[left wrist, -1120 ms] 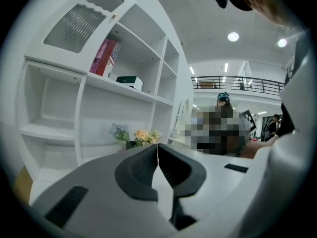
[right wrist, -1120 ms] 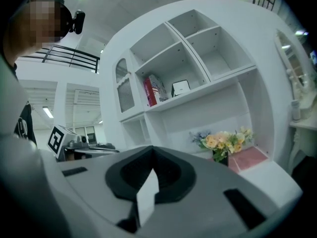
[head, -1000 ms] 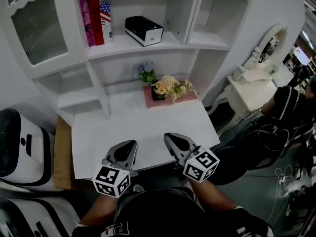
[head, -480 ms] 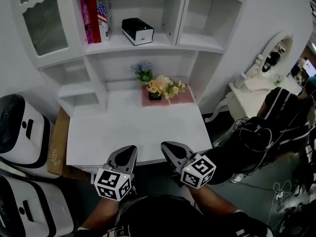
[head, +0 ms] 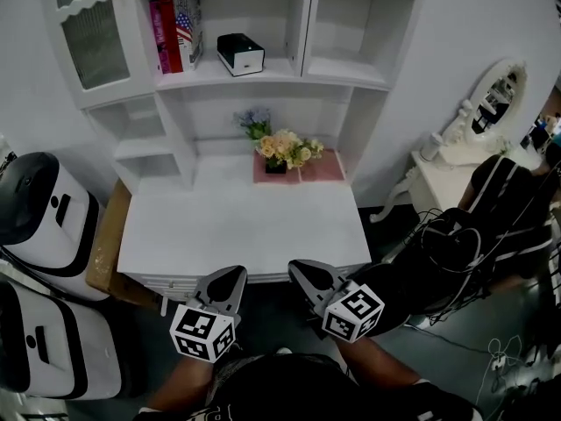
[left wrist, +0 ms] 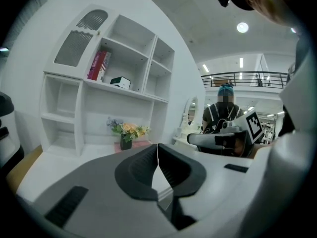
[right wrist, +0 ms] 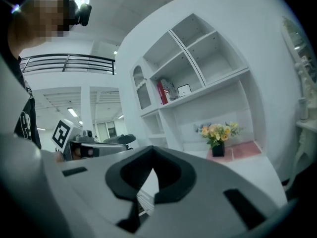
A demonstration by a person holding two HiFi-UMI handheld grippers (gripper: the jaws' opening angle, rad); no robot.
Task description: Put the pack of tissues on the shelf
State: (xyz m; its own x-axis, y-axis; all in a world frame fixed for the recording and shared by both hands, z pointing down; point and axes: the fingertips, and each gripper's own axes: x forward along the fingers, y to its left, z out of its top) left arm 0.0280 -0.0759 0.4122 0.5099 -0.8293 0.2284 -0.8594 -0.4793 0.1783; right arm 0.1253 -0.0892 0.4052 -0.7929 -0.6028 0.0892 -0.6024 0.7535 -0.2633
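The pack of tissues (head: 239,53), a black-and-white box, lies on the middle board of the white shelf unit (head: 263,75), to the right of the books. It also shows small in the left gripper view as the pack (left wrist: 120,83) and in the right gripper view as the pack (right wrist: 184,89). My left gripper (head: 230,277) and right gripper (head: 302,270) hover side by side just off the front edge of the white desk (head: 241,235), far from the pack. Both are shut with nothing between the jaws, as seen at the left gripper (left wrist: 158,155) and the right gripper (right wrist: 152,165).
A vase of flowers (head: 282,152) stands on a pink mat at the back of the desk. Red books (head: 173,32) lean on the shelf. White machines (head: 44,217) and a brown box (head: 103,253) stand at the left. At the right are a vanity table (head: 447,169), a seated person (head: 500,209) and cables.
Both grippers have drawn back from above the desk's front edge to the space in front of it. The view has pulled away, so the shelf and desk look smaller.
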